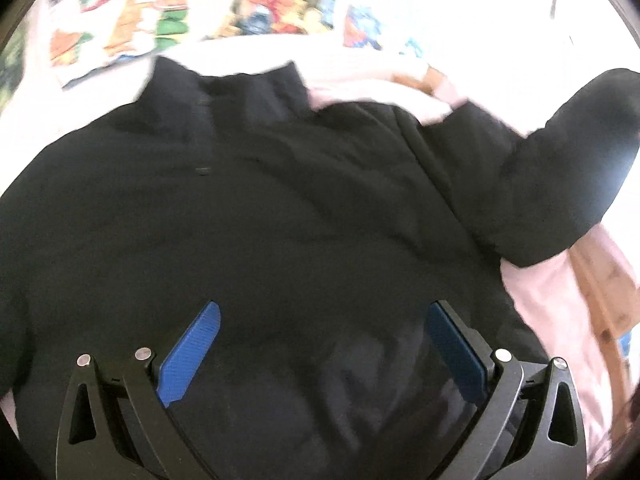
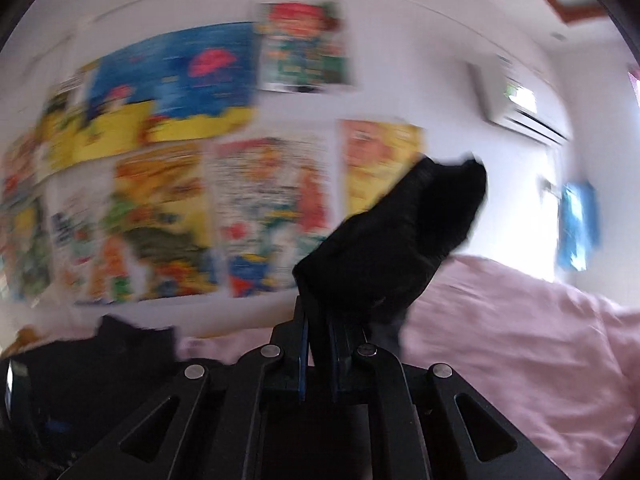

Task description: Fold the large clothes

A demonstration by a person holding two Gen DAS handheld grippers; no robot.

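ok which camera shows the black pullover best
The left wrist view: the black pullover lies spread over the pink bedsheet, collar and one sleeve visible. The right wrist view shows only a bunched end of it pinched in the right hand-held gripper, plus a dark blurred patch at lower left.
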